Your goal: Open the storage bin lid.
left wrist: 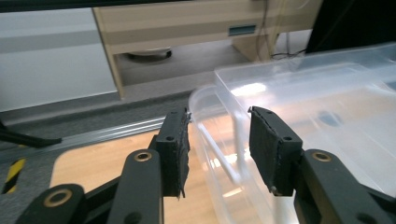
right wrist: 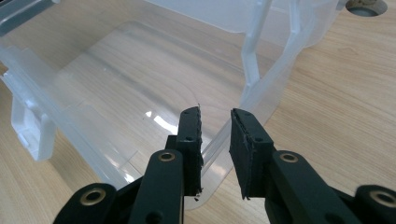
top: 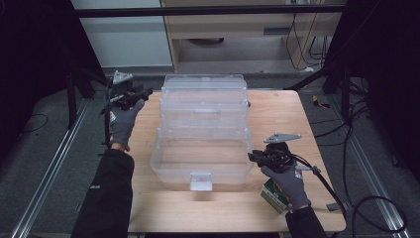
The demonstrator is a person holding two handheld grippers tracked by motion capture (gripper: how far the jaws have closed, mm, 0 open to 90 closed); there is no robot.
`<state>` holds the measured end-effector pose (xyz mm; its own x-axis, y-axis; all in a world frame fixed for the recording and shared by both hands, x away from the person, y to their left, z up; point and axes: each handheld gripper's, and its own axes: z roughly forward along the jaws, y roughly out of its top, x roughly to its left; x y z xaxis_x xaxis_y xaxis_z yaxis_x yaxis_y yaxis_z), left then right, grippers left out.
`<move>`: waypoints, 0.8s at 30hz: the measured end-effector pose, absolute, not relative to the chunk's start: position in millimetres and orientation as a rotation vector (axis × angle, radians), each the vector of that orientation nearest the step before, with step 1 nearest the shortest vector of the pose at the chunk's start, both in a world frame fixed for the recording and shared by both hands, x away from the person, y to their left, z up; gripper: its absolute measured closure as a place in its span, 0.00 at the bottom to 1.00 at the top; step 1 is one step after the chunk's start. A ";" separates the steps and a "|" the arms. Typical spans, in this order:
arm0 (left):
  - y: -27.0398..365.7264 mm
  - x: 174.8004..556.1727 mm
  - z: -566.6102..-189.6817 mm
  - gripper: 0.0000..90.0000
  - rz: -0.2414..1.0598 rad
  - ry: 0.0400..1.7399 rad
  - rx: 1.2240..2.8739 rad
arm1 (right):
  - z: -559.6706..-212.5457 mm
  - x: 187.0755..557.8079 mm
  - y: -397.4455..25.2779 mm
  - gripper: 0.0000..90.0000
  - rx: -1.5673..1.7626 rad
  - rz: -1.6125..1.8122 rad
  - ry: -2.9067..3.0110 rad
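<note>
Clear plastic box (top: 203,129): stands open in tiers at the middle of the wooden table (top: 277,114), latch side toward the person.
Left gripper (top: 130,97): raised by the box's far left corner; jaws parted, straddling the upper tray's rim and a thin plastic arm (left wrist: 236,140), not pressing on them.
Right gripper (top: 265,157): at the lower tray's right end; jaws slightly apart over its rim (right wrist: 224,140), not clamped.
Green carton (top: 274,195): on the table under the right hand.
</note>
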<state>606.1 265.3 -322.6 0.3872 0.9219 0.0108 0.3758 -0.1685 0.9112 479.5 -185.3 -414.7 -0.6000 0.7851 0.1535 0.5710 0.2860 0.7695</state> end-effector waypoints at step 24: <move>261.9 485.8 -411.2 0.61 0.590 1.119 1.952 | -415.2 474.4 -182.8 0.84 1.179 1.195 2.276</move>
